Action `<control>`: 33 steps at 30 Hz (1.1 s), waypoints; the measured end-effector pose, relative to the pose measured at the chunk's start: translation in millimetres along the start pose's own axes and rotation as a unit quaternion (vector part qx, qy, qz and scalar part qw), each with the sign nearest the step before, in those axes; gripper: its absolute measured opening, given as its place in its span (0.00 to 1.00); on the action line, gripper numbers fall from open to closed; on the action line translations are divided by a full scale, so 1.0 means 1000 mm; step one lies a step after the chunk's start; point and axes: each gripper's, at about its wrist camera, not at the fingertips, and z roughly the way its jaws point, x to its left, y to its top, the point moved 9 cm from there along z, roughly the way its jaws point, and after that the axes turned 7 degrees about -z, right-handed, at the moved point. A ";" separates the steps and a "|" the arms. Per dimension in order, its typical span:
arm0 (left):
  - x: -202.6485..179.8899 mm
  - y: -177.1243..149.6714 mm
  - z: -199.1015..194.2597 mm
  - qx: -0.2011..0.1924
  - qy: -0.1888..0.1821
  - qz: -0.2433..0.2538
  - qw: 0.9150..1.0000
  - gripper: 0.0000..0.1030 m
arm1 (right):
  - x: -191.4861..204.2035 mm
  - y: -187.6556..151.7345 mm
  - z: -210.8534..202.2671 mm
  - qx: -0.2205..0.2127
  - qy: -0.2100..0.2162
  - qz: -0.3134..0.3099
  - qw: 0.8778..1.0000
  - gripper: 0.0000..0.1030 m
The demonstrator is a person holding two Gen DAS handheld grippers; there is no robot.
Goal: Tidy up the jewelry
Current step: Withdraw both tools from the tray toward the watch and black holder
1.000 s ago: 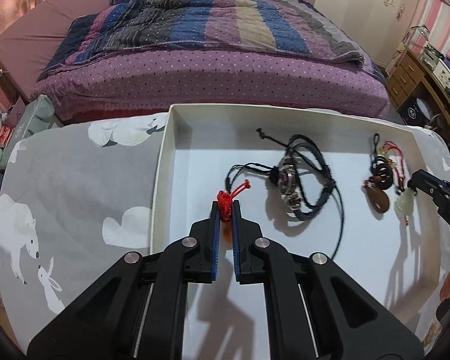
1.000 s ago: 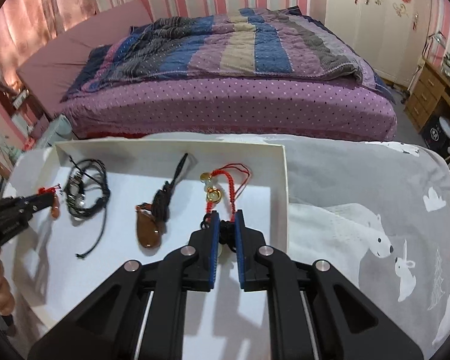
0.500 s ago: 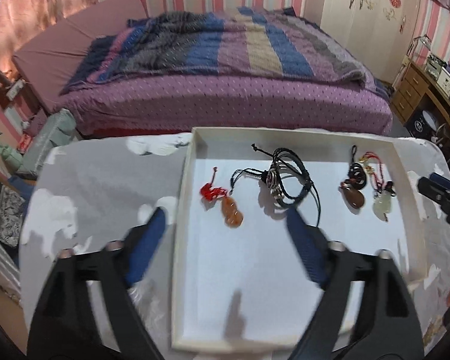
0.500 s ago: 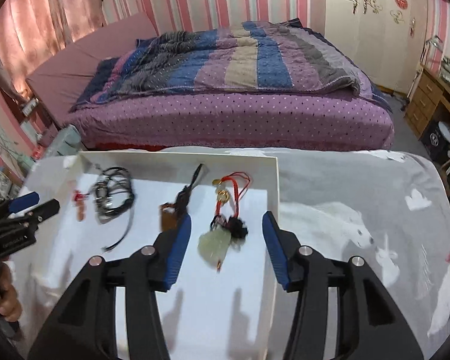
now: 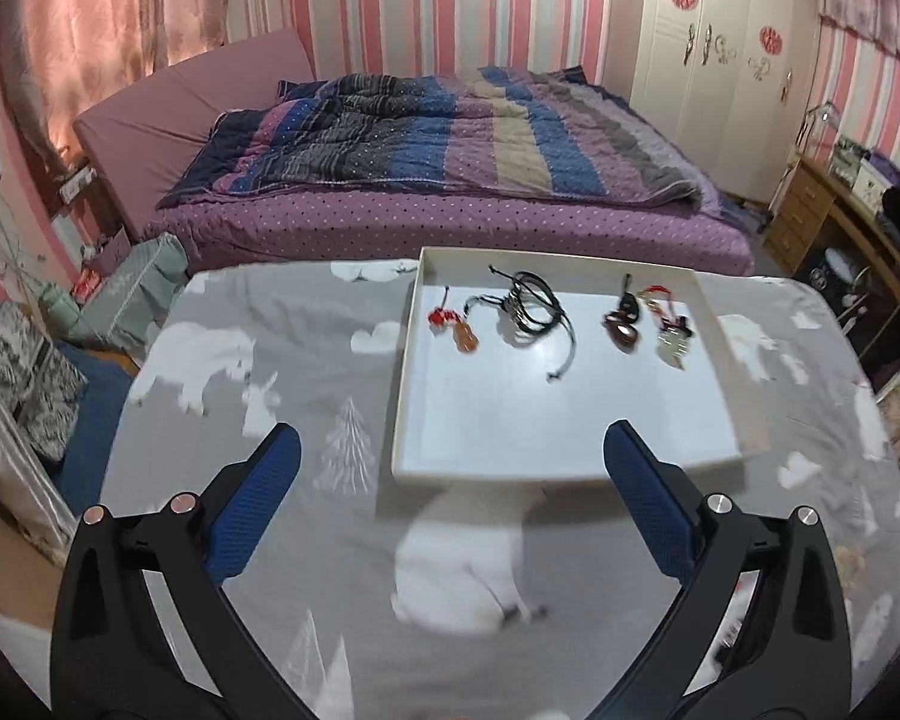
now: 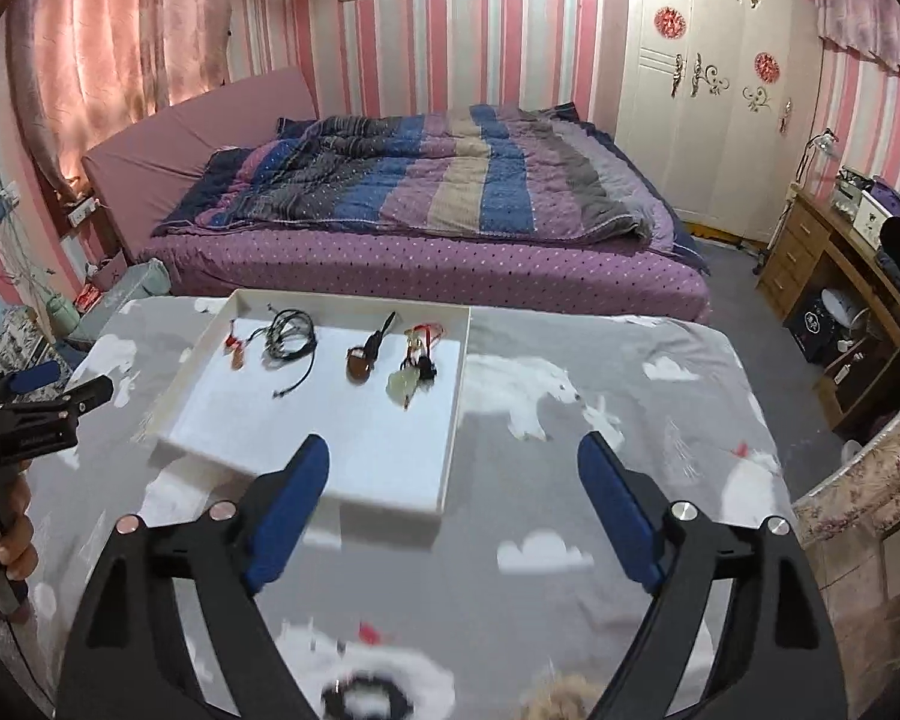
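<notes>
Jewelry laid out in the white tray (image 5: 407, 396), both hand-held grippers empty.
Risk: the tray overhangs a fold in the tabletop (image 5: 282, 360) cloth and a careless reach could tip it. Left hand-held gripper (image 5: 450, 468) and right hand-held gripper (image 6: 453, 468) have just been opening, nothing between the jaws. Only the right view shows the person's hand (image 6: 6, 546).

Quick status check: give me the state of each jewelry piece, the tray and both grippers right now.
left gripper: open, nothing between the fingers
right gripper: open, nothing between the fingers
white tray: flat on the table, holds all four pieces
orange pendant: lying loose
black cord bracelet: lying loose
brown pendant: lying loose
pale green pendant: lying loose
</notes>
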 end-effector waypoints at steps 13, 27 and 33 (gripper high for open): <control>0.011 -0.081 -0.053 -0.011 -0.005 0.009 1.000 0.97 | -0.003 -0.089 -0.054 -0.002 -0.042 0.001 0.999 0.84; 0.008 -0.142 -0.068 -0.001 -0.022 0.026 0.999 0.97 | 0.001 -0.159 -0.053 0.022 -0.042 0.035 0.998 0.84; 0.016 -0.167 -0.068 0.004 -0.019 0.024 1.000 0.97 | 0.011 -0.189 -0.055 0.027 -0.047 0.040 0.998 0.84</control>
